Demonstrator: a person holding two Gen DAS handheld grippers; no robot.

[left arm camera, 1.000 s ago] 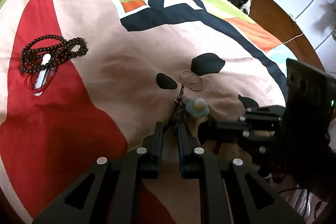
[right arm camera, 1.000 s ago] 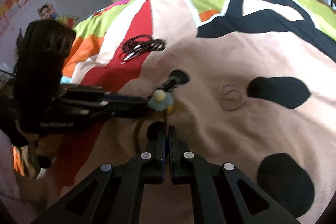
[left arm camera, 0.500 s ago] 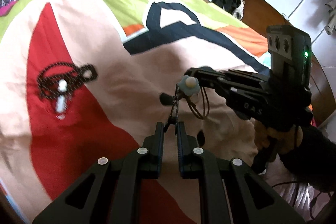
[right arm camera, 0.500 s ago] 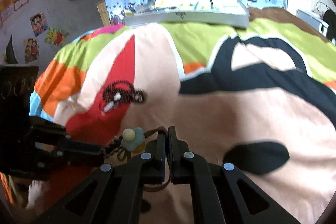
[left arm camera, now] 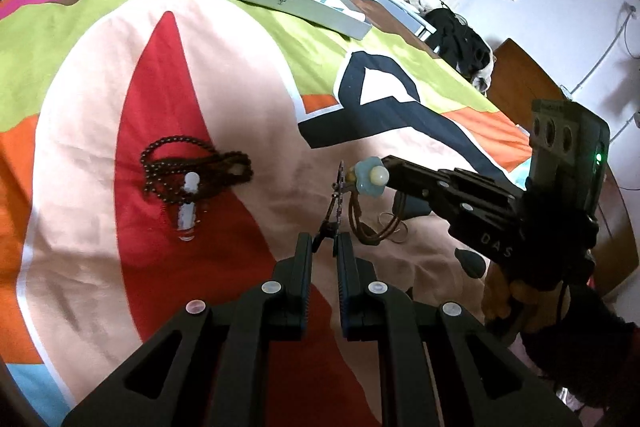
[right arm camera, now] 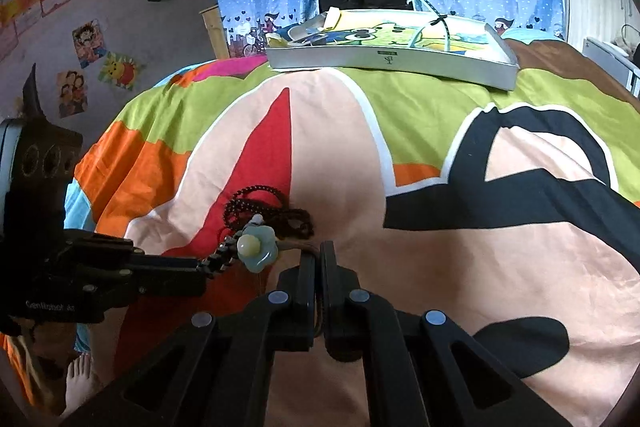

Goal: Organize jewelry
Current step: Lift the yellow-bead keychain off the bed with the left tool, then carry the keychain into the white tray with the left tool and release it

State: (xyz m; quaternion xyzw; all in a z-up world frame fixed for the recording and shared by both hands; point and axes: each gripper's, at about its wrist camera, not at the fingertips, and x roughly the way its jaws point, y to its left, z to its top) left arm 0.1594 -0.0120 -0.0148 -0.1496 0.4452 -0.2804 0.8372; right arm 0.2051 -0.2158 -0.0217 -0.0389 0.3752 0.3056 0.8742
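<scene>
A cord piece with a pale blue flower charm hangs in the air between both grippers. My left gripper is shut on its dark chain end; the chain runs up to the charm. The right gripper comes in from the right, just behind the charm. In the right wrist view the right gripper is shut on the brown cord, with the flower charm just left of it and the left gripper beyond. Brown cord loops dangle below.
A dark bead necklace with a white pendant lies on the bedspread's red patch. Thin rings rest on the cover. A white tray sits at the far edge. A hand holds the right gripper.
Both grippers have risen off the bedspread with the flower piece stretched between them. The views now tilt up toward the white tray.
</scene>
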